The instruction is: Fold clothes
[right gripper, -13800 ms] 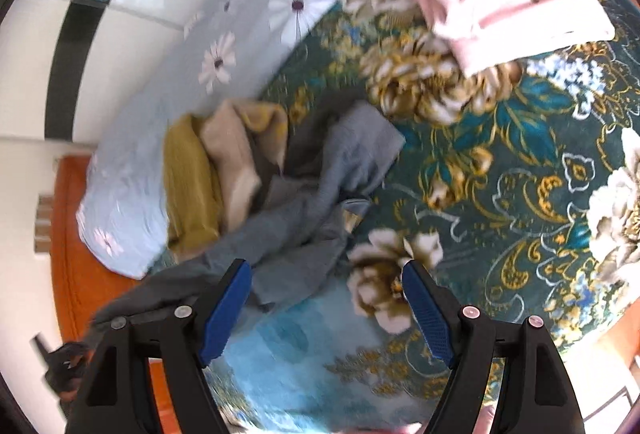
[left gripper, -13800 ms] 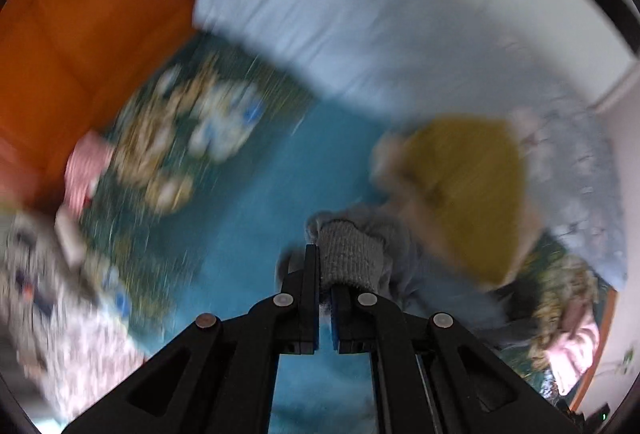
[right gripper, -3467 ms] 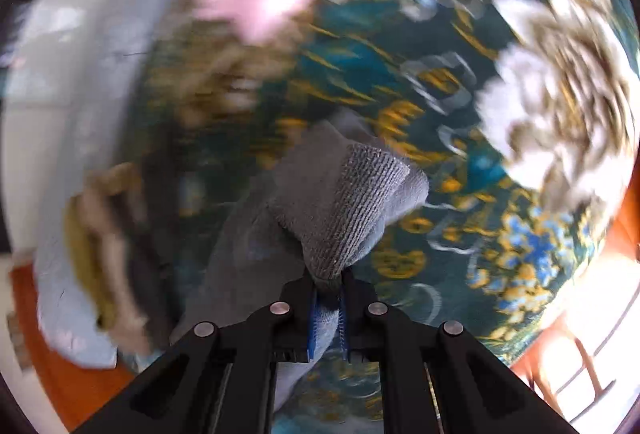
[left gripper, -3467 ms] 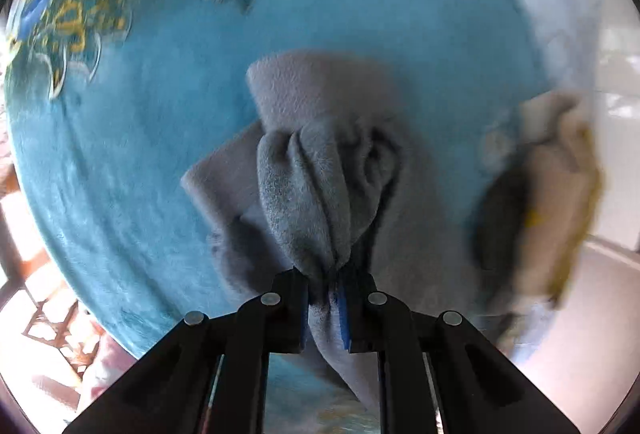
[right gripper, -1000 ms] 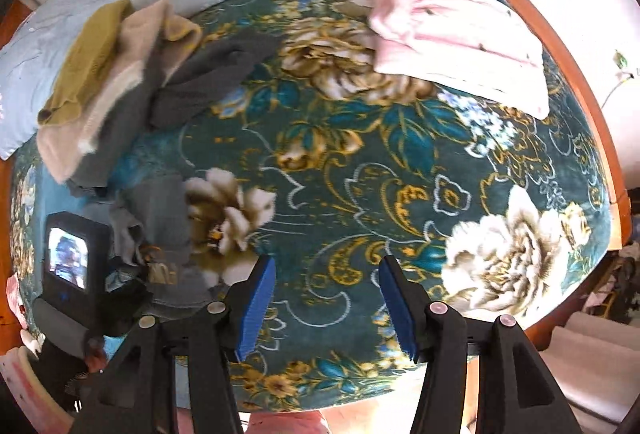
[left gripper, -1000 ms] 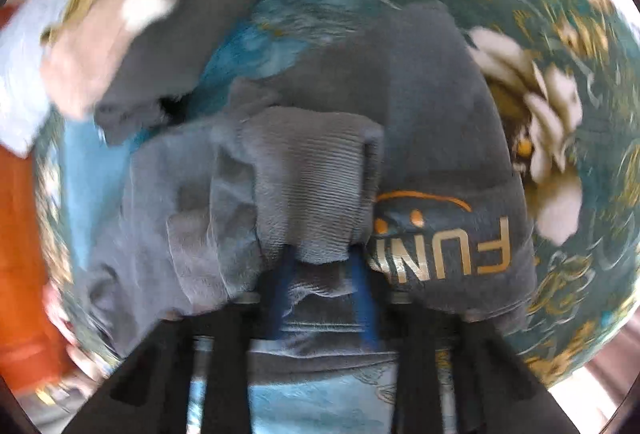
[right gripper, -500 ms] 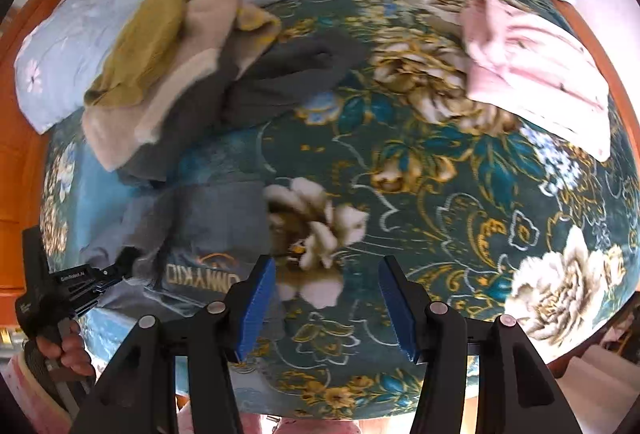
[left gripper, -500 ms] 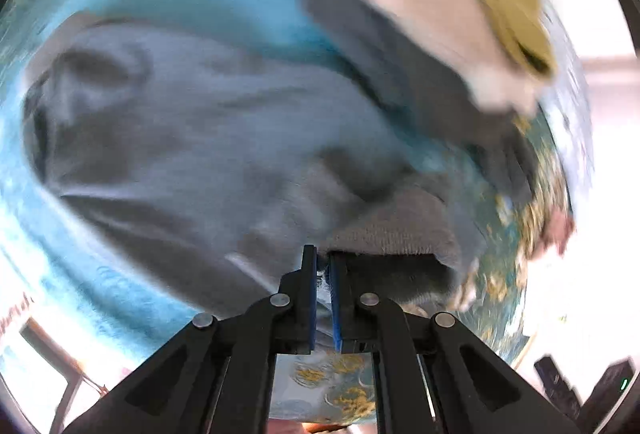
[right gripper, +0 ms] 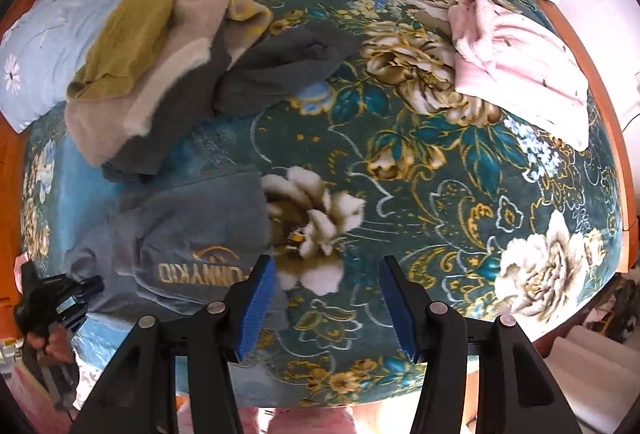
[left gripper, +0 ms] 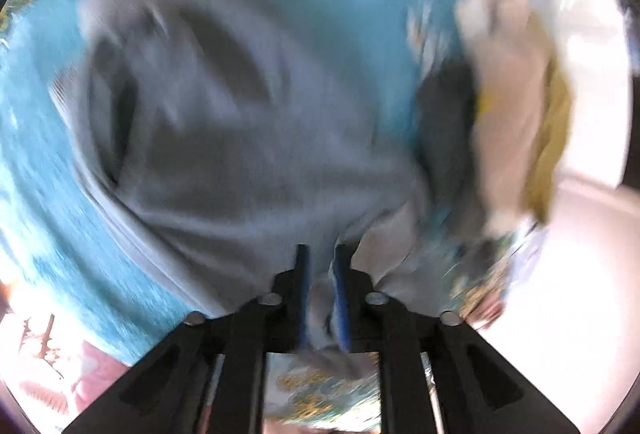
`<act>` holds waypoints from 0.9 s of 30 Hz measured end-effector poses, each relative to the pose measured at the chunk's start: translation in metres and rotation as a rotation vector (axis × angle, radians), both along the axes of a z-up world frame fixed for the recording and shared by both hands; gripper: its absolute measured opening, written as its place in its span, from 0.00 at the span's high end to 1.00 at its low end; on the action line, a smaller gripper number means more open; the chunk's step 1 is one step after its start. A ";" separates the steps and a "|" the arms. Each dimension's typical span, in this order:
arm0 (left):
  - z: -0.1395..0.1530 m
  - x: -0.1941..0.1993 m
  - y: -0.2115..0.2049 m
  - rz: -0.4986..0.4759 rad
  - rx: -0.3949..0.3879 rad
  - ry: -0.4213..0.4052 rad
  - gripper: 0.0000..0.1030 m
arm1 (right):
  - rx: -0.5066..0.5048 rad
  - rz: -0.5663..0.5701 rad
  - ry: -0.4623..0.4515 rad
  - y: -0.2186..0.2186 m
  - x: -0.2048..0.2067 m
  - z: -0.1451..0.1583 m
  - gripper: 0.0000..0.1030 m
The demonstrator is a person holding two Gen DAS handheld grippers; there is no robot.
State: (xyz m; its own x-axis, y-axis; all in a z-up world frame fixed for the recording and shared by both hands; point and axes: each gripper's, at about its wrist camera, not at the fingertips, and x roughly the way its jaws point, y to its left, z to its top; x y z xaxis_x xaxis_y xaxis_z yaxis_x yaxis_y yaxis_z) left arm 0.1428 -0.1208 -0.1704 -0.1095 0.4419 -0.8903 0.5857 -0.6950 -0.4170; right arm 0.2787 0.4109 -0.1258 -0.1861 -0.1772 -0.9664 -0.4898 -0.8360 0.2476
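Your left gripper opening, grey sweatshirt hem seemingly between its pads, right gripper hovering apart over open floral bedspread.

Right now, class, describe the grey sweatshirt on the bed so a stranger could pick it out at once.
Start at the bed's floral teal blanket, then go to its near left part, below the heap of mustard, beige and dark grey clothes. The grey sweatshirt lies spread beside a big white flower. Unlike its neighbours, it carries gold lettering across the fabric.
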 end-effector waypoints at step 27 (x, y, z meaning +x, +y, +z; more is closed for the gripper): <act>-0.081 0.011 -0.128 0.316 0.151 -0.098 0.77 | 0.073 0.292 -0.005 -0.193 -0.086 0.067 0.44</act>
State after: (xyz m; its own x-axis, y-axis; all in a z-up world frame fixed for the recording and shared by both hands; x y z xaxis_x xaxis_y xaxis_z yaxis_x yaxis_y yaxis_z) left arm 0.1542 -0.2490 -0.2515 -0.1790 0.5275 -0.8305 0.8042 -0.4077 -0.4324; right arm 0.1926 0.2176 -0.0584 -0.1325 -0.1525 -0.9794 -0.2274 -0.9571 0.1798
